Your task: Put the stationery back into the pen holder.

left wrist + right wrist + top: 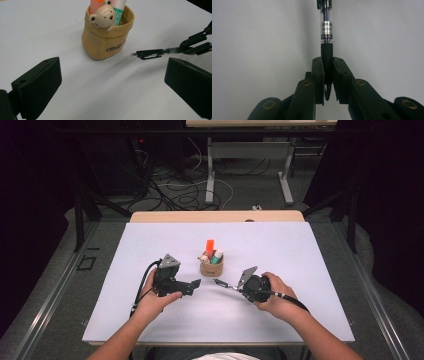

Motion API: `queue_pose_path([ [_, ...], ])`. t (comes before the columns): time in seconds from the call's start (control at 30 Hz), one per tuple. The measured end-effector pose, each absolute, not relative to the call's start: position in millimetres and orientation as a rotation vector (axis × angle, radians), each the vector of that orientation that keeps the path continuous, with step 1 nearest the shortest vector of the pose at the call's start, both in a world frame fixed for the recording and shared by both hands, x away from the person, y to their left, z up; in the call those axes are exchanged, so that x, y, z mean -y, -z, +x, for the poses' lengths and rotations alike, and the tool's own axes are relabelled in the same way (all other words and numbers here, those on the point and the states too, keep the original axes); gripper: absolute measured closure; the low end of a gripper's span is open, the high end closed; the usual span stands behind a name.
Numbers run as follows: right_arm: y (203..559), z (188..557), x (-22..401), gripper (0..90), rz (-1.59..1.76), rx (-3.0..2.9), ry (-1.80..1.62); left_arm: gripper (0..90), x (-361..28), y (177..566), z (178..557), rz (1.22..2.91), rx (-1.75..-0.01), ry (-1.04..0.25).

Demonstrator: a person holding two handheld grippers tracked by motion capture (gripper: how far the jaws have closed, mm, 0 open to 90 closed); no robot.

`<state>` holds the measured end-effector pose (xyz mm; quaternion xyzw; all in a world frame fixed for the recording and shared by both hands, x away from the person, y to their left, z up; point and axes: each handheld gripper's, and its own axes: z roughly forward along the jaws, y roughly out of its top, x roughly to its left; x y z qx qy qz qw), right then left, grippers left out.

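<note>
- Gripping the pen (326, 30) by its black rubbery grip end, the right tongs (327, 72) are clamped tight on it.
- Slim, clear-barrelled and black-clipped, the pen (224, 284) lies level above the matte white worktop (300, 270), its long axis running toward the left tongs (192, 286), whose blocky jaws stand apart.
- Beyond sits a tan, soft-looking bear pot (211, 265) holding markers.
</note>
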<state>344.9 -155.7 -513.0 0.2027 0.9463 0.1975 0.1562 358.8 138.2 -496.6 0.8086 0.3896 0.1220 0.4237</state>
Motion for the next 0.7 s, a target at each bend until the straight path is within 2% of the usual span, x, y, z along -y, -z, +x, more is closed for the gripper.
queue_pose_path([
  [0.7,501,321,146,80.6,0.123,-2.506,-0.462,4.5,-141,493,359,1.996,-0.986,-0.277],
])
